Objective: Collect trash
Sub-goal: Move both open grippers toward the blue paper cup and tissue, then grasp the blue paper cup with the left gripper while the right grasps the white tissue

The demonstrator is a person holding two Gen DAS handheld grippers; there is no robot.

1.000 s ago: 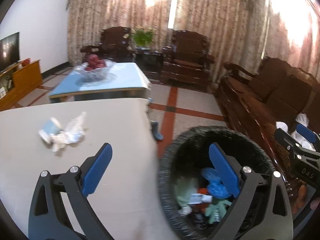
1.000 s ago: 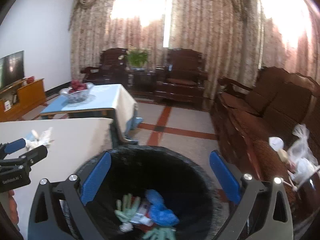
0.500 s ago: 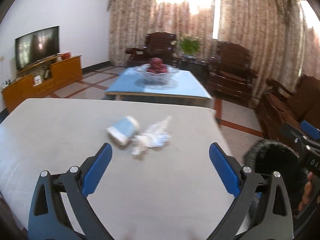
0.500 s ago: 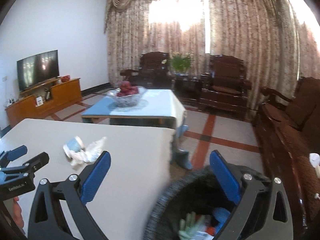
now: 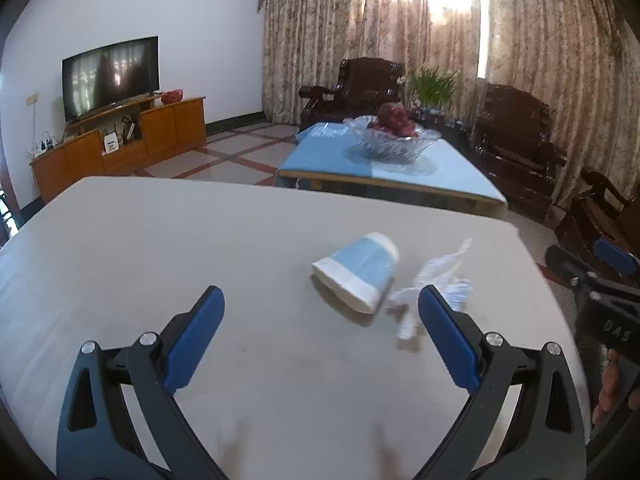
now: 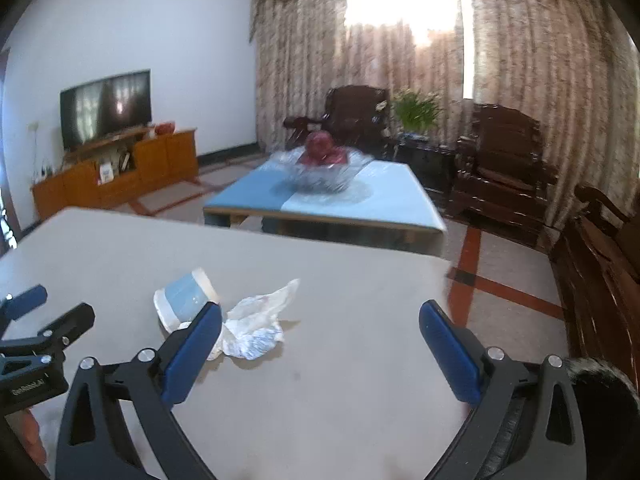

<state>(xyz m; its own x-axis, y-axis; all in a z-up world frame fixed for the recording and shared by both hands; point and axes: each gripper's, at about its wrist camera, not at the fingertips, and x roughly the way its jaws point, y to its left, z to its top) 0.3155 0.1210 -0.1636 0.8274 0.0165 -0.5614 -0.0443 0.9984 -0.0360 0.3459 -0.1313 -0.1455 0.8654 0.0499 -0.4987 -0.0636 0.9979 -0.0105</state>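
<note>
A crushed blue and white paper cup (image 5: 357, 270) lies on its side on the beige table (image 5: 160, 248). A crumpled clear plastic wrapper (image 5: 436, 284) lies just to its right, touching or nearly touching it. My left gripper (image 5: 320, 334) is open and empty, a short way in front of the cup. In the right wrist view the cup (image 6: 185, 299) and the wrapper (image 6: 256, 320) sit ahead and to the left. My right gripper (image 6: 320, 348) is open and empty, its left finger overlapping the wrapper's edge in the view. The black trash bin's rim (image 6: 604, 380) shows at the lower right.
A low blue table (image 5: 400, 172) with a glass fruit bowl (image 5: 394, 140) stands beyond the beige table. Dark wooden armchairs (image 5: 516, 140) and a sofa (image 6: 600, 248) line the back and right. A TV (image 5: 110, 76) on a wooden cabinet is at the left.
Both grippers have swung left from above the trash bin to over the table. The cup and wrapper now lie close in front of them. Both stay open.
</note>
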